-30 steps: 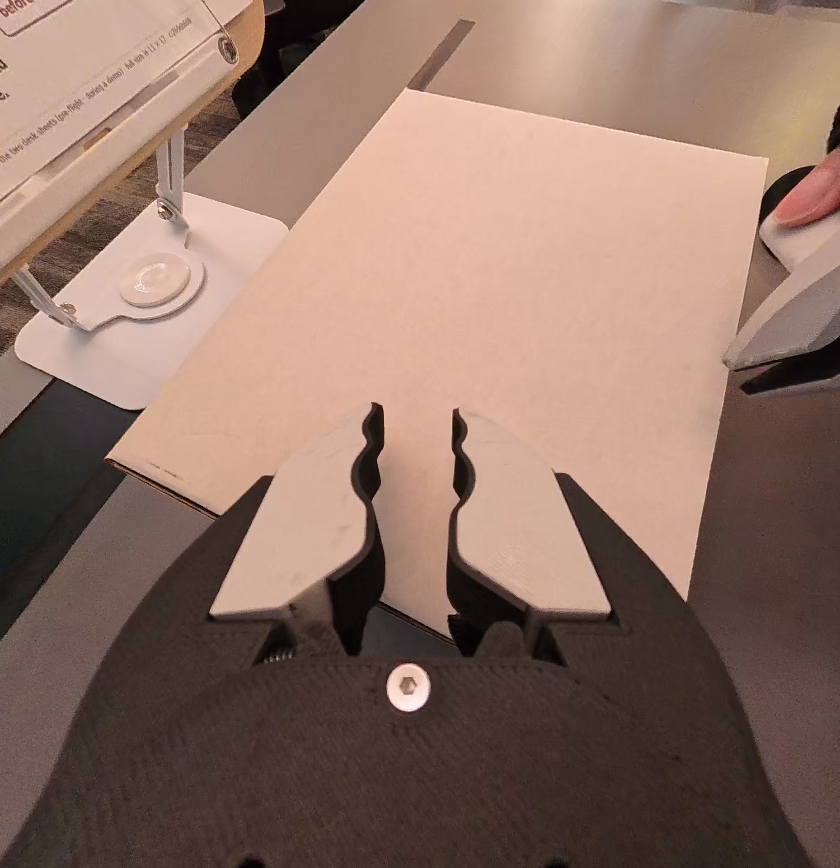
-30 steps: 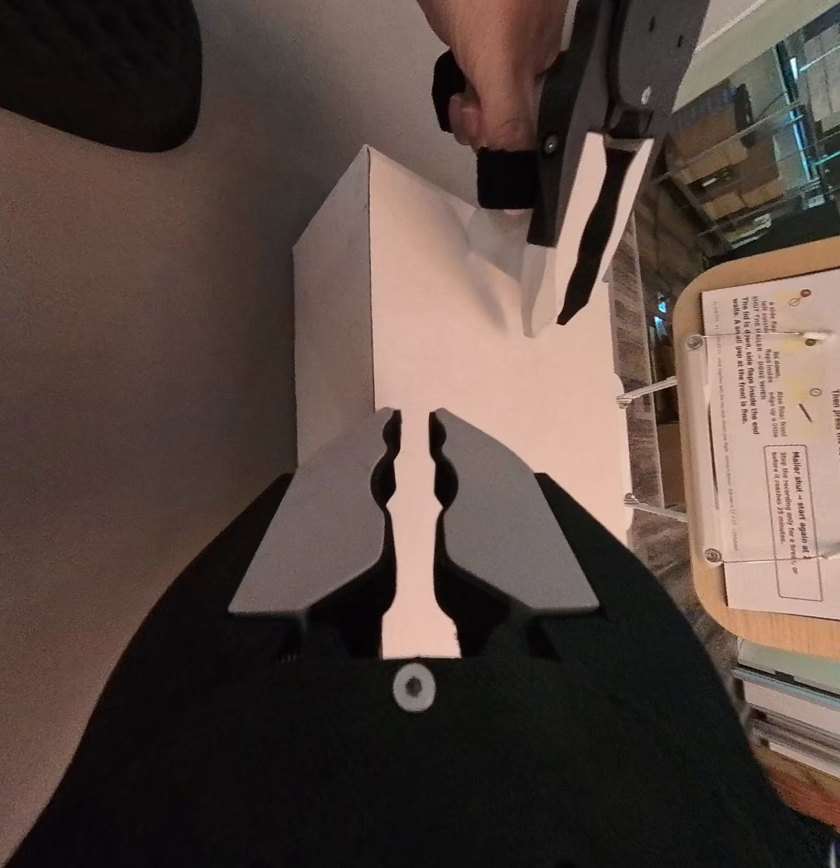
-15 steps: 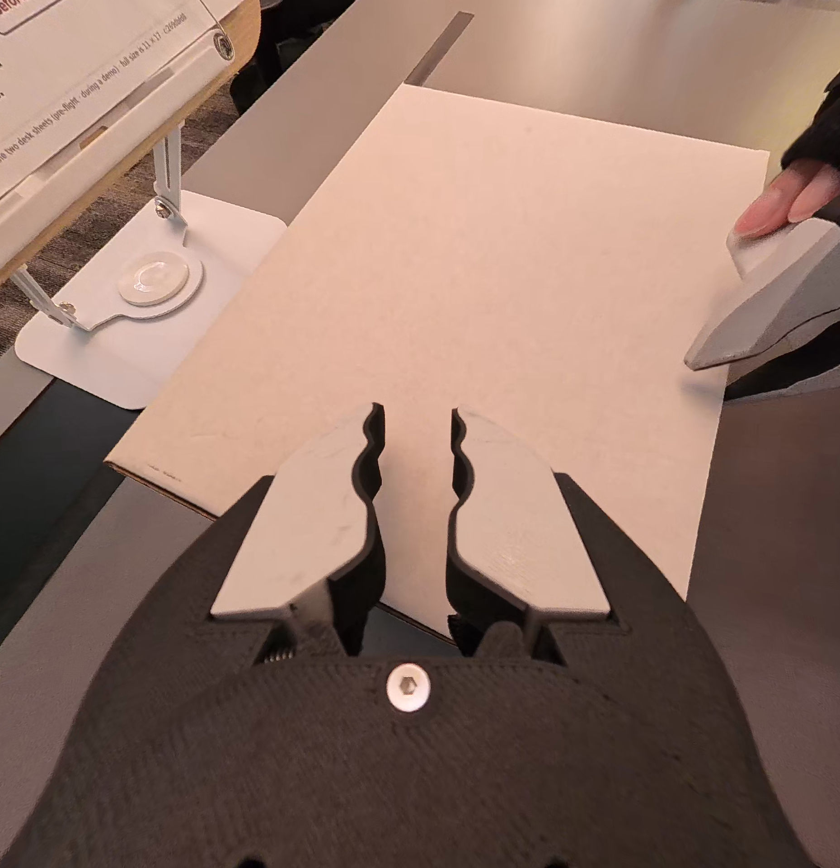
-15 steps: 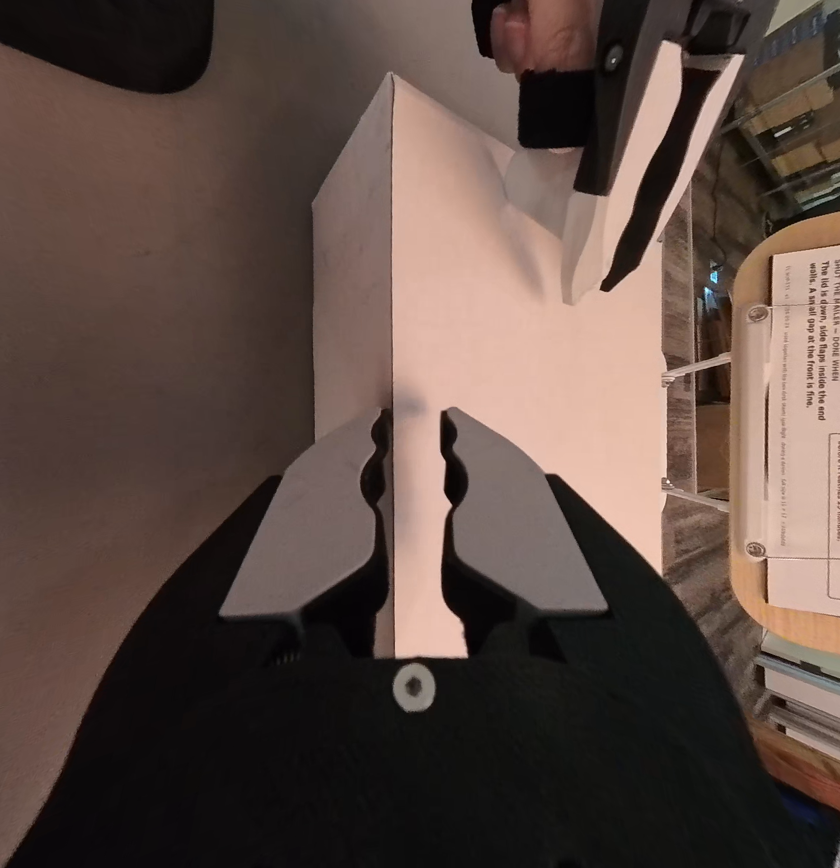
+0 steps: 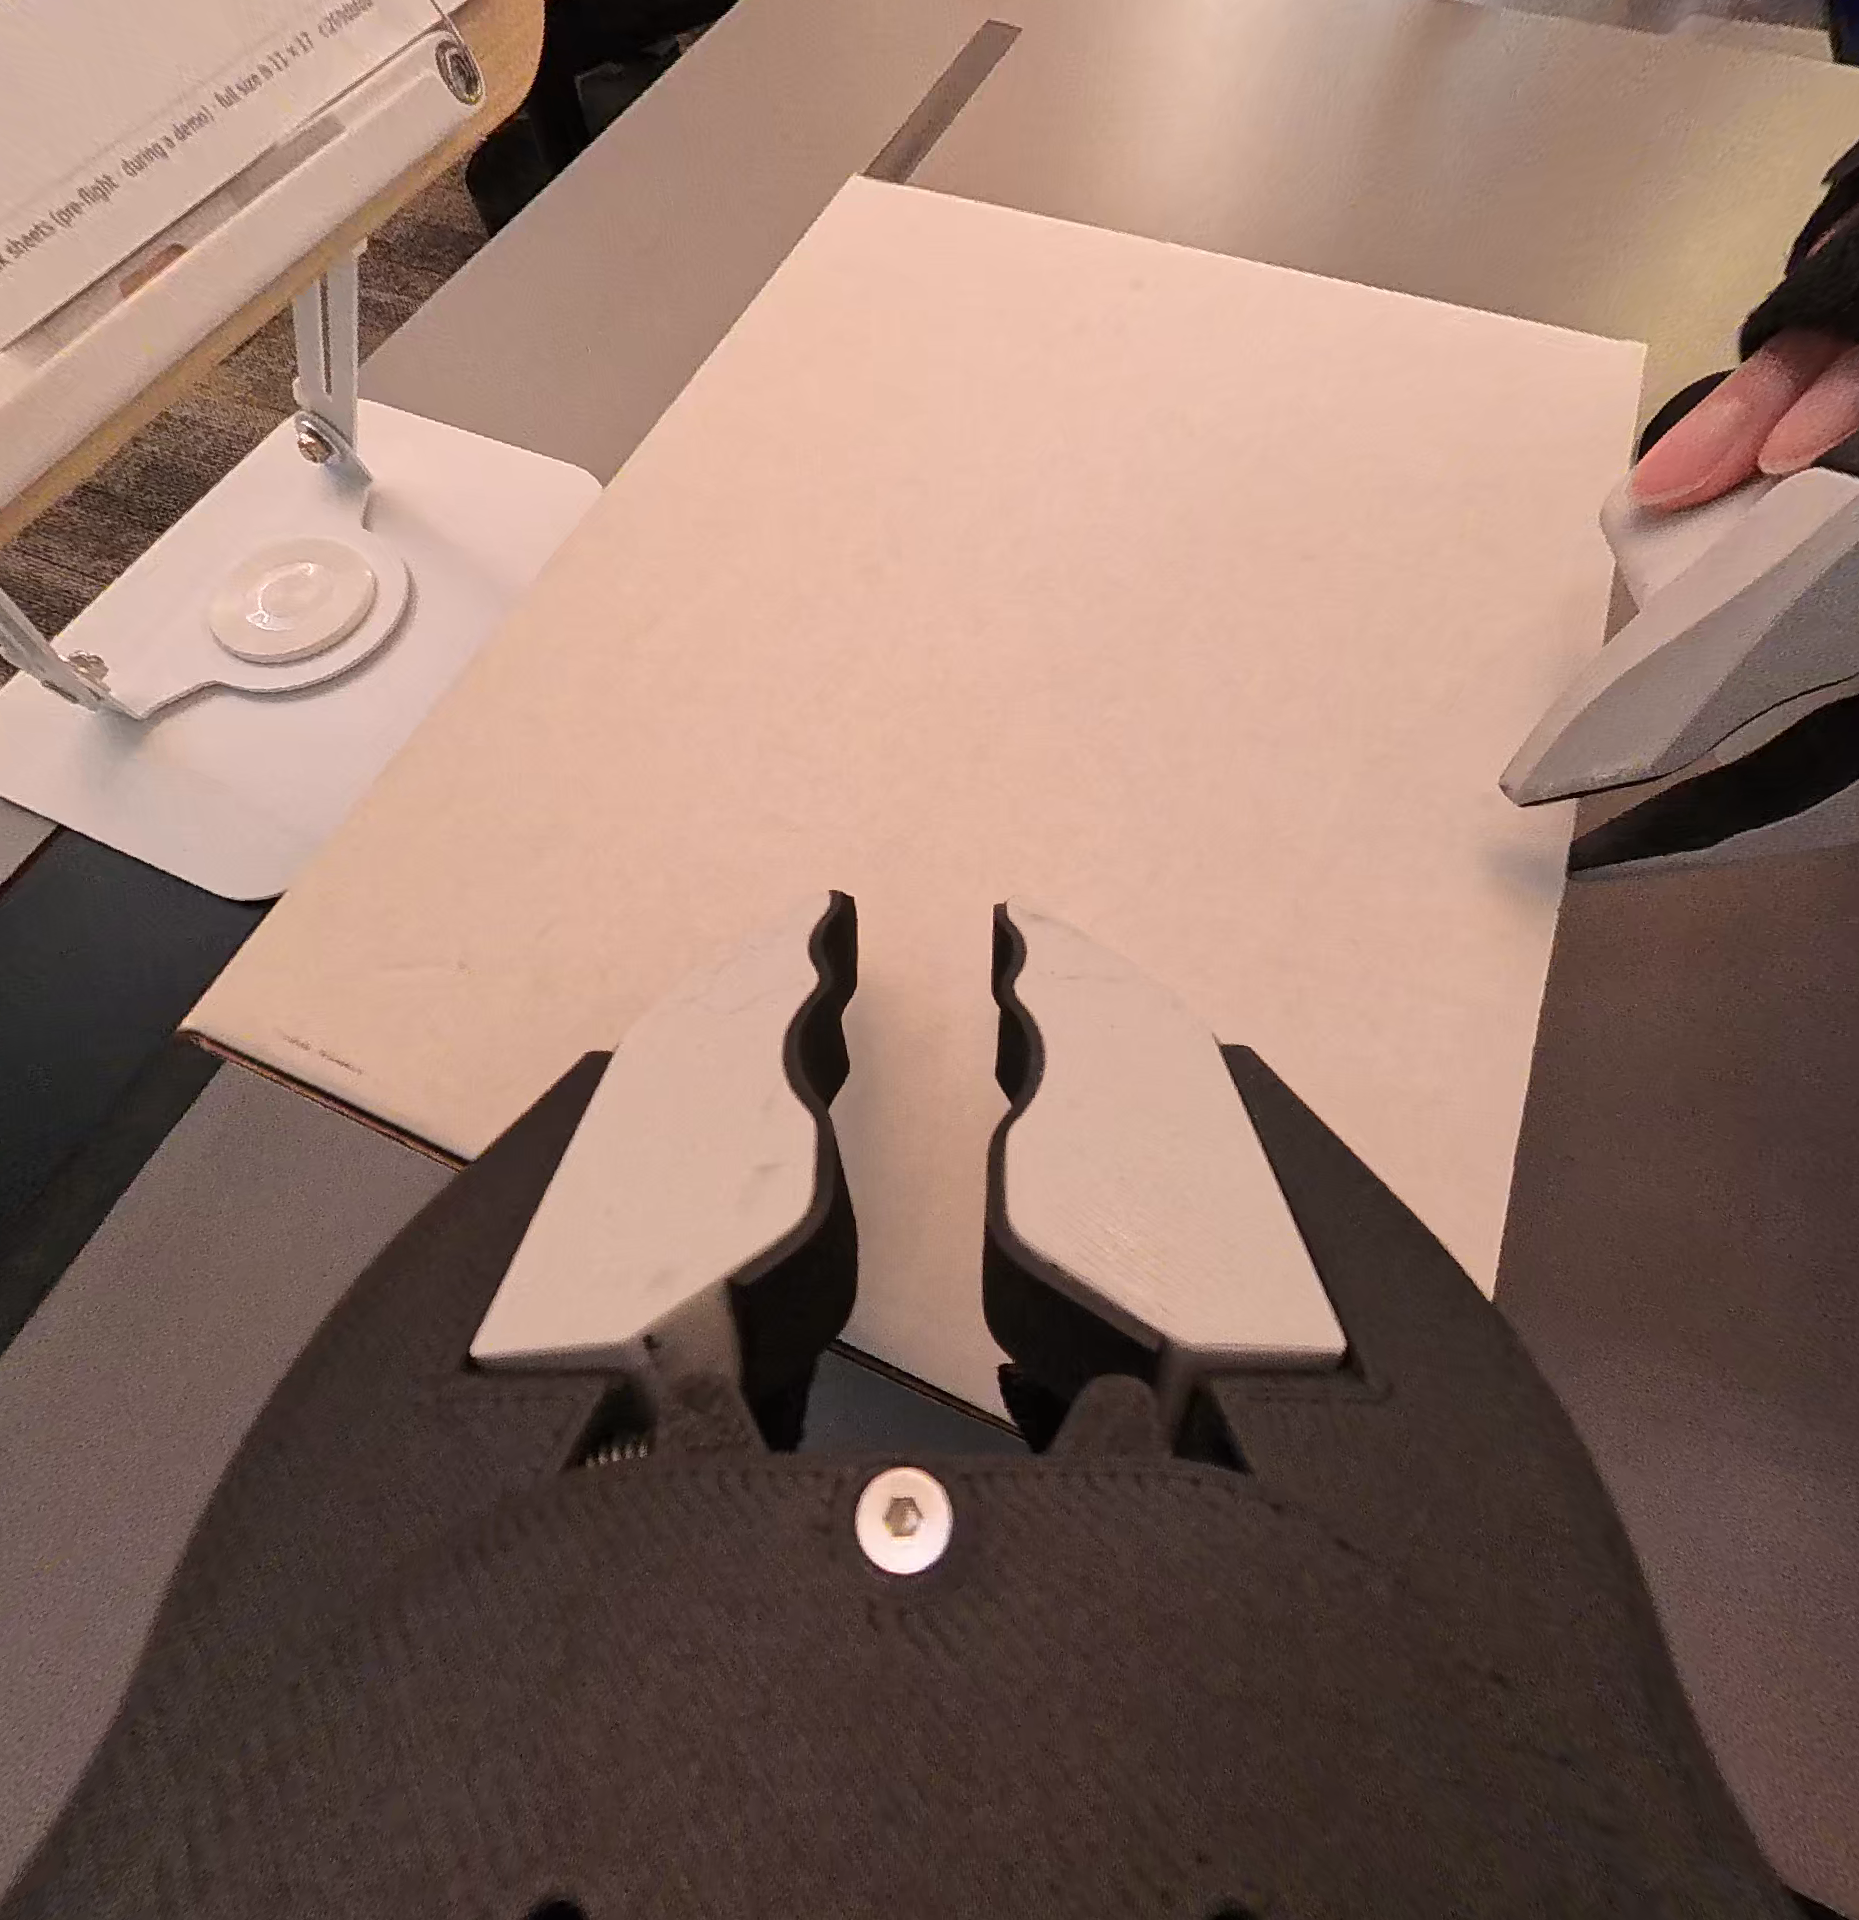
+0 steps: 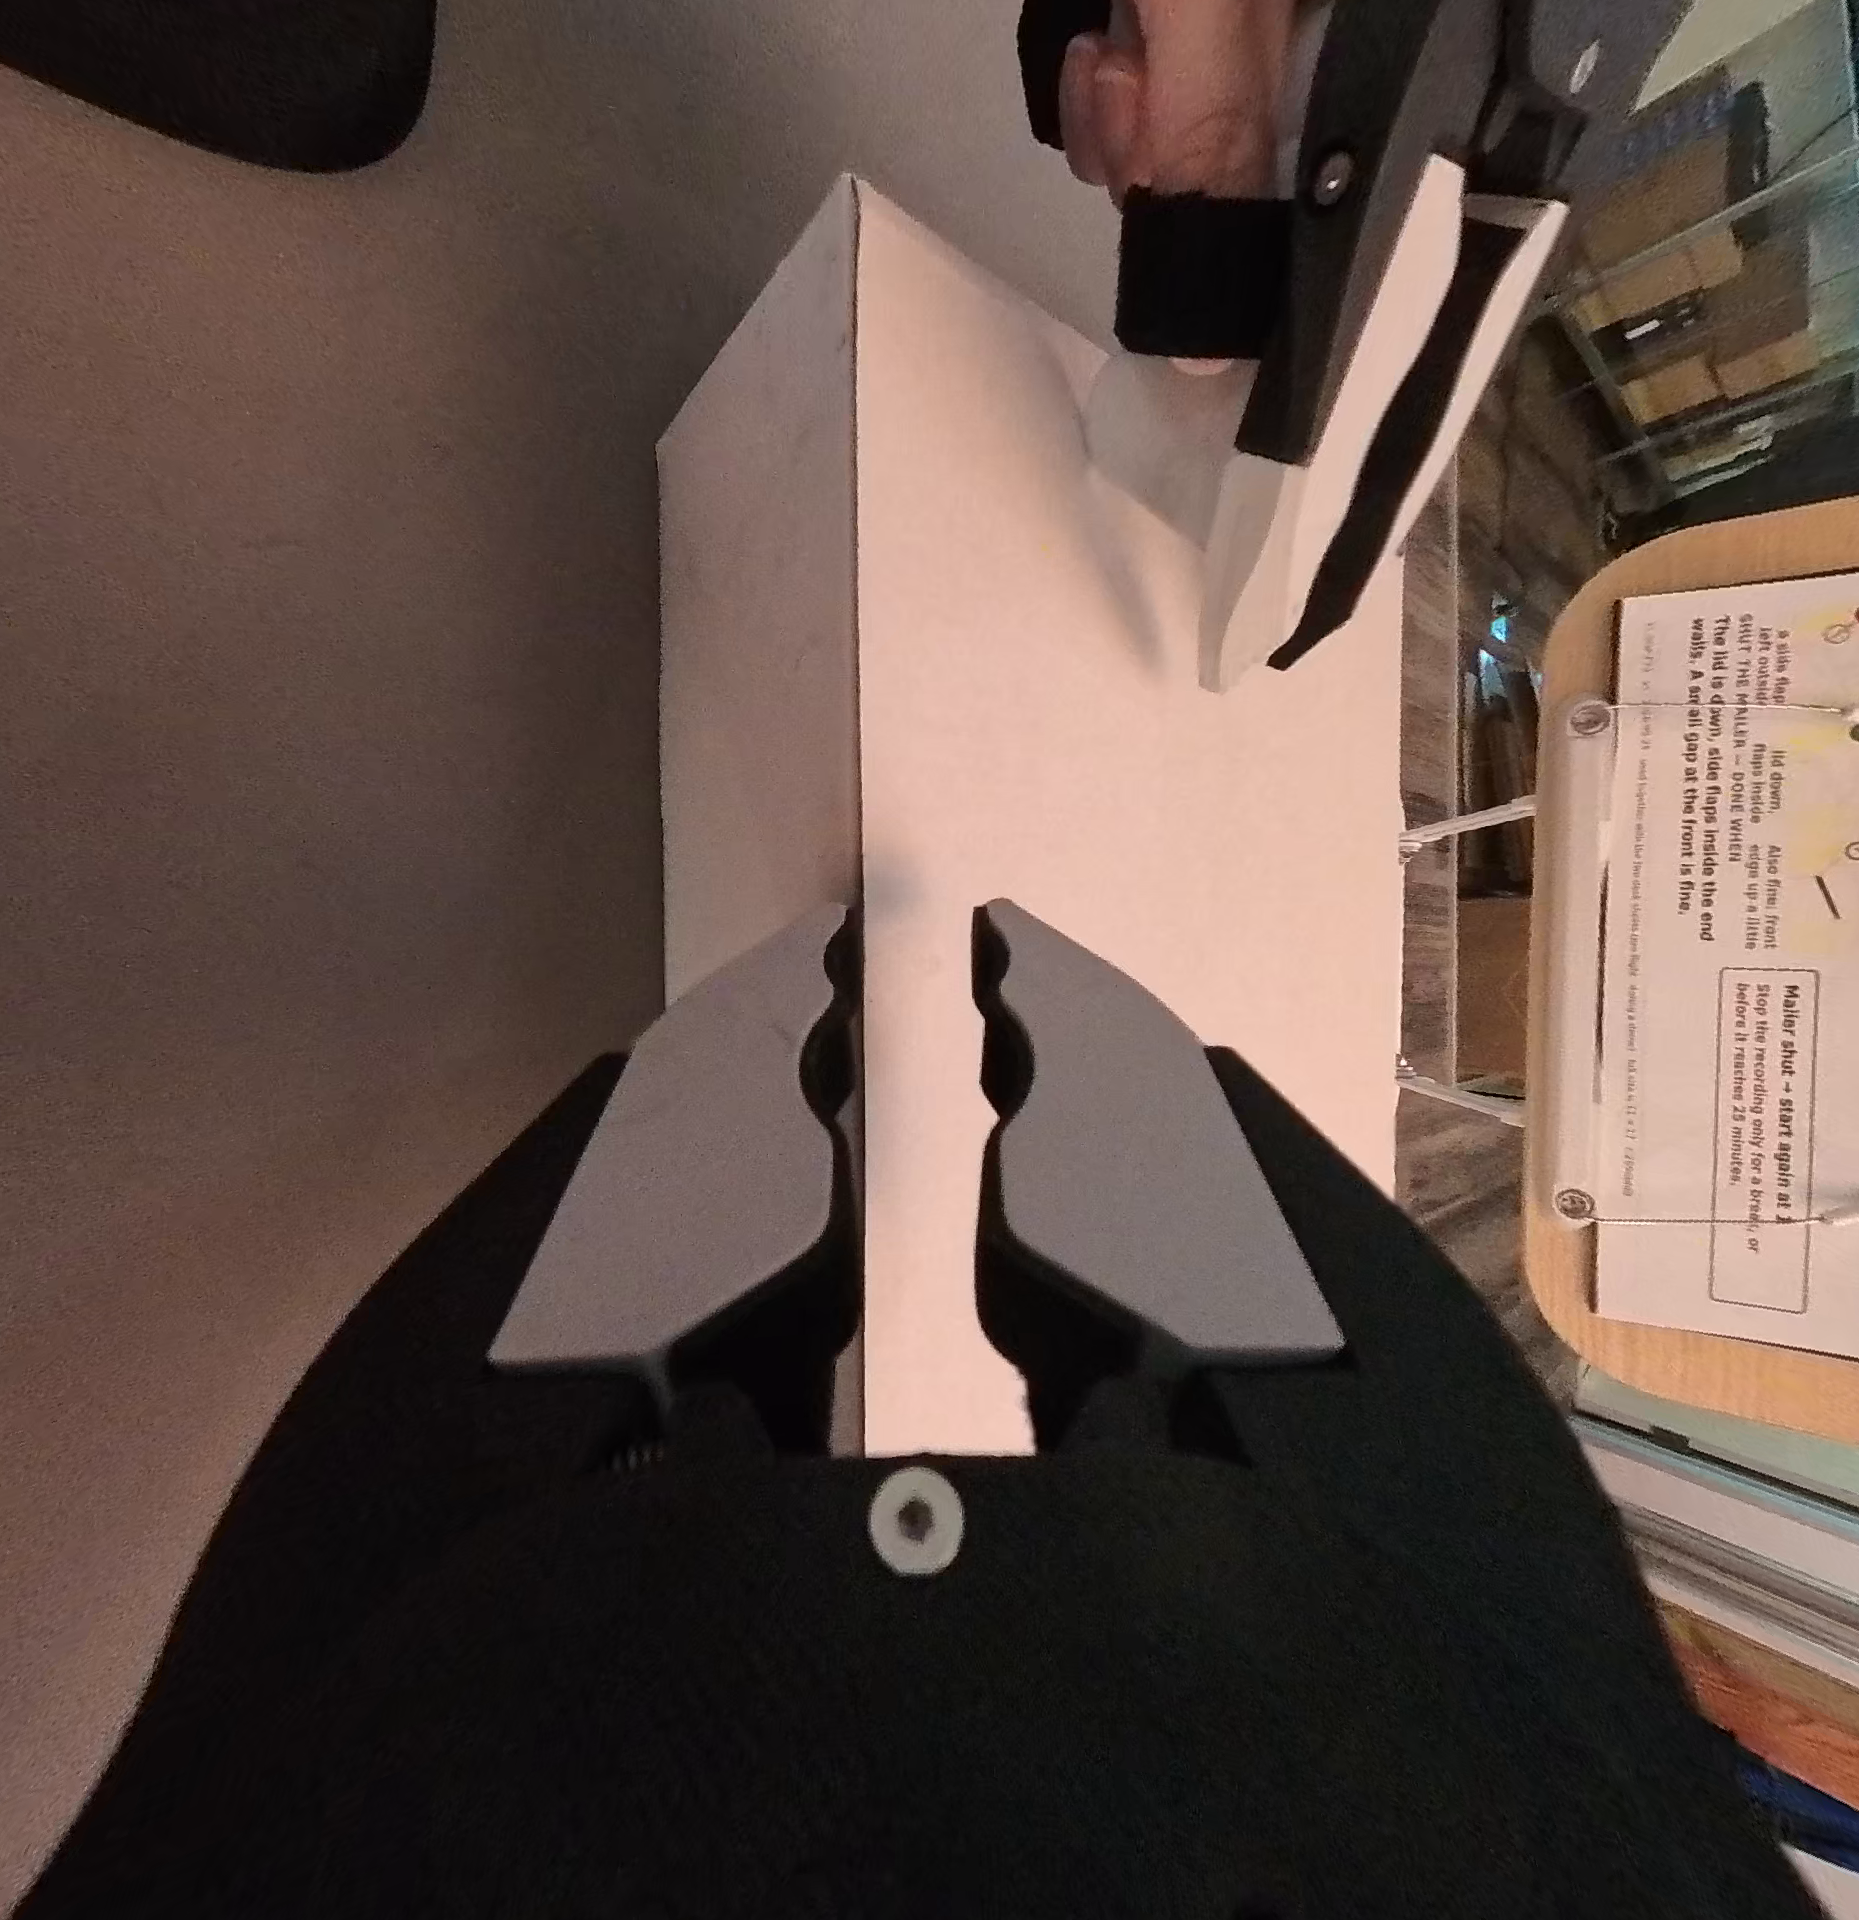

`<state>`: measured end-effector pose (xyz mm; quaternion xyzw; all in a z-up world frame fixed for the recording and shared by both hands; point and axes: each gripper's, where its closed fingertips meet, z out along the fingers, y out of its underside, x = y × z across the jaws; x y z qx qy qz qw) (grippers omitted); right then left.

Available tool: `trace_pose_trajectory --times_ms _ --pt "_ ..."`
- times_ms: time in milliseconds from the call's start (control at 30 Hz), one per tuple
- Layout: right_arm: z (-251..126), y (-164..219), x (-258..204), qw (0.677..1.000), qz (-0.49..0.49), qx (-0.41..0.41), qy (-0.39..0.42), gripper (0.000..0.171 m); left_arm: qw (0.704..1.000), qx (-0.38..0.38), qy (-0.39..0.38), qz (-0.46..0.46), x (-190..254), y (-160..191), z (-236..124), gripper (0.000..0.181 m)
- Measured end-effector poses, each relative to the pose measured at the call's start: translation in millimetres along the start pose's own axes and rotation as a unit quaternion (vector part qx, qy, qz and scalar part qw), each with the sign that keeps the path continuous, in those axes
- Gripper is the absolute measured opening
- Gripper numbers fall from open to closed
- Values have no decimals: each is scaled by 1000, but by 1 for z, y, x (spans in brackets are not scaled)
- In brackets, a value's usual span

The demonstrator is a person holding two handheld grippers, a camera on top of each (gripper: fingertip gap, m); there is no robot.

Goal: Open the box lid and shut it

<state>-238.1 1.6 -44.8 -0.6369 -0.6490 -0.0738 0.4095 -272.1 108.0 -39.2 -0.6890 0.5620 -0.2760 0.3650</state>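
Straddling the closed box lid's (image 6: 1112,831) right edge, the right tool (image 6: 909,914) stood narrowly parted; the left tool (image 5: 925,914) (also narrowly parted, empty) hovered at the near edge.

The box (image 5: 1008,644) lies flat on the table (image 5: 1320,135), lid down. Left of the box stands a sign stand (image 5: 250,623). The left gripper (image 5: 925,935) hangs over the box's near edge; the right gripper (image 6: 914,925) straddles its right edge.
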Motion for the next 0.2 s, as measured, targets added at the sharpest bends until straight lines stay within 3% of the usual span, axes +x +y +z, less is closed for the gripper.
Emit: trace_pose_trajectory --times_ms 33,200 --pt "0 0 0 1000 -4 0 3 20 1000 0 0 1 0 0 0 24" --pt "0 -2 1 996 -79 10 36 17 1000 5 5 -5 -1 0 0 24"
